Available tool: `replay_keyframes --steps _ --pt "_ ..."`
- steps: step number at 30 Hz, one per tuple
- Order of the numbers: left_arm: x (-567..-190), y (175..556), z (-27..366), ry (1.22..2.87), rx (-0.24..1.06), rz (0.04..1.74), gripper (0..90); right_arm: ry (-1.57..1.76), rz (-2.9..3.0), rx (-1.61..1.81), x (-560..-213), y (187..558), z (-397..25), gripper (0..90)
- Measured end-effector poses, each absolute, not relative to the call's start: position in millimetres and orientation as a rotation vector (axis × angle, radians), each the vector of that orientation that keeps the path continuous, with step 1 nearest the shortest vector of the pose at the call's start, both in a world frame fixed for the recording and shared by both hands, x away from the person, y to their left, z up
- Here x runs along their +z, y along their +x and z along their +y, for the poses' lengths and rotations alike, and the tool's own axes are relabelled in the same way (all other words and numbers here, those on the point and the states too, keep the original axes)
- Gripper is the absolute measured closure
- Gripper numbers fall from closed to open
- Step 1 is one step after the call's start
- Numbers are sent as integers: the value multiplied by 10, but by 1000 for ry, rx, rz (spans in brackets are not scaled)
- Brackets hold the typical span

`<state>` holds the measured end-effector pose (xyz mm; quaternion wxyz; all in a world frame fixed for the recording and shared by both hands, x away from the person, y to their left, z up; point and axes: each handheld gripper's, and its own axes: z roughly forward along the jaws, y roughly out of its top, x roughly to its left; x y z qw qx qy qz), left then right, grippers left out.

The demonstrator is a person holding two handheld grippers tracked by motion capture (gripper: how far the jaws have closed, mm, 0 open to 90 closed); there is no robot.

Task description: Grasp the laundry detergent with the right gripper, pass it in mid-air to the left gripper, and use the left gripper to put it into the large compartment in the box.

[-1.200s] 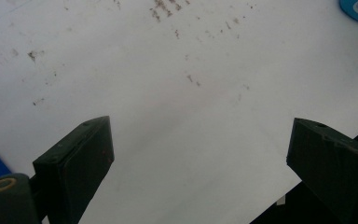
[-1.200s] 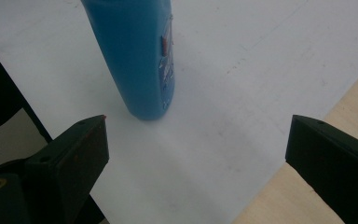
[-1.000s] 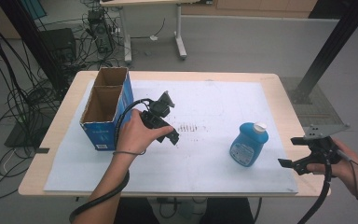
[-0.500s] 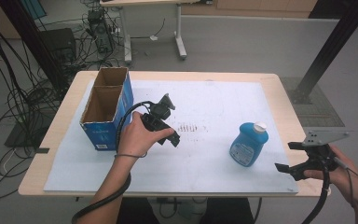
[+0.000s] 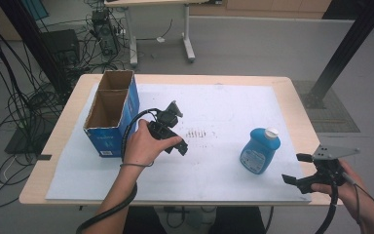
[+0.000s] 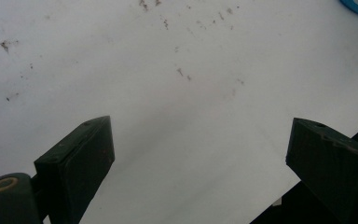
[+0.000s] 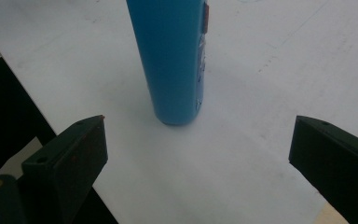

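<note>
A blue bottle (image 5: 258, 152) with a white cap stands upright on the white sheet (image 5: 224, 100), right of centre. My right gripper (image 5: 296, 168) is open at the table's front right edge, a short way right of the bottle and apart from it. In the right gripper view the bottle (image 7: 172, 56) stands just beyond the wide-apart jaws of the right gripper (image 7: 198, 127). My left gripper (image 5: 177, 129) is held by a hand near the table's middle, open and holding nothing. In the left gripper view, the left gripper (image 6: 200, 129) is over bare, speckled sheet.
An open-topped blue cardboard box (image 5: 111, 112) with two compartments stands at the left of the wooden table (image 5: 297, 112). Dark smudges (image 5: 199, 133) mark the sheet's middle. Cables and a second table's legs lie on the floor beyond.
My right gripper has moved left along the front edge, closer to the blue bottle. The left gripper and hand have barely shifted.
</note>
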<state>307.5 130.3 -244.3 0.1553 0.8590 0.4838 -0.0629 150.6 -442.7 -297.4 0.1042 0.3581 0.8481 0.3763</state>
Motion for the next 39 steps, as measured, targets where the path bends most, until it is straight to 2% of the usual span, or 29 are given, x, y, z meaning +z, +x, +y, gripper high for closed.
replay_keyframes --steps 39 --pt "-2511 3012 1267 2459 -170 1396 81 1105 2346 1269 -3369 1248 -4446 36"
